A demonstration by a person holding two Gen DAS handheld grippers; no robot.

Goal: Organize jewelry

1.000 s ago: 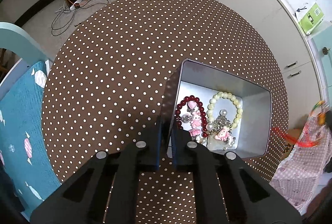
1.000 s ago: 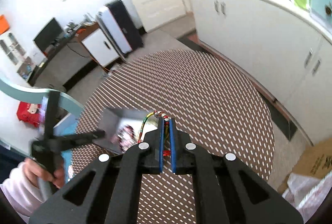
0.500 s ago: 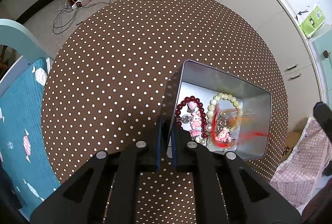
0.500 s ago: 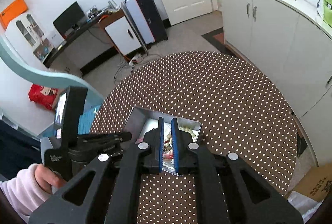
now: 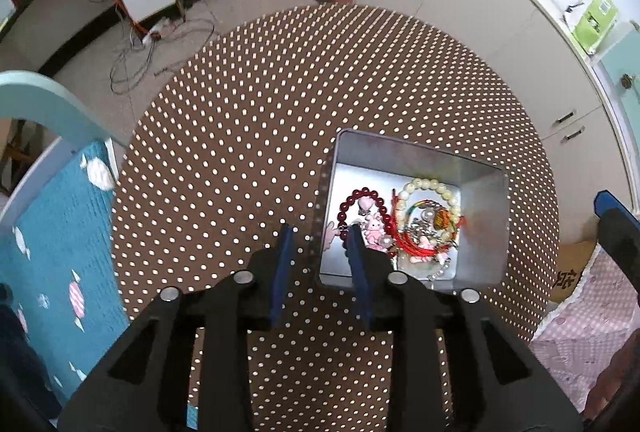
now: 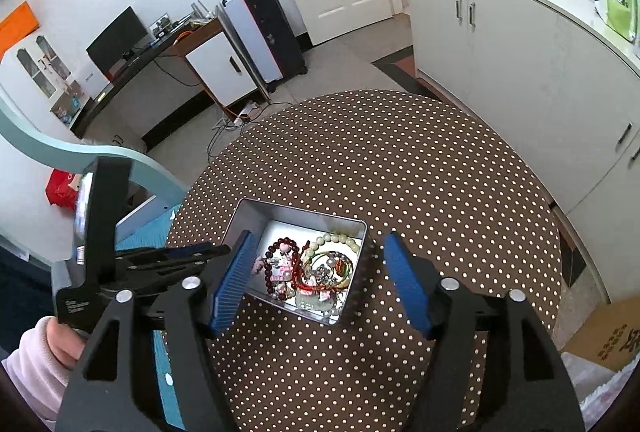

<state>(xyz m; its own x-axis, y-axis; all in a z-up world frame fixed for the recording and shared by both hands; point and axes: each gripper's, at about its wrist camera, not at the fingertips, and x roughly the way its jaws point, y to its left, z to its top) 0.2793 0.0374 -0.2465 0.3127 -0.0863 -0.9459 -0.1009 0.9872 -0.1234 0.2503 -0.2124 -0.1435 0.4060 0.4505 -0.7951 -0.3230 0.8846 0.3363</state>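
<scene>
We see the metal tin [image 5: 484, 228] sitting on the round bench [image 5: 240, 152] with its brown polka-dot cloth. All the jewelry lies inside it: a dark red bead bracelet [image 5: 345, 206] on the left, a pale green bead bracelet [image 5: 430, 188] on the right, and a red and multicoloured cord bracelet [image 5: 416, 244] draped over a heap of small pink charms [image 5: 374, 230] in the middle.

Our left gripper [image 5: 318, 242] straddles the tin's left wall: one blue pad is outside over the cloth, the other inside above the red beads. Its jaws have just been opening and stand slightly apart, no longer pressing the wall.

Our right gripper [image 6: 316, 264] hangs above the tin. Its jaws have just been opening too and are spread wide, with the tin and its pile below the gap and nothing gripped. In that view a hand [image 6: 60, 346] in a pink sleeve holds the left tool.
</scene>
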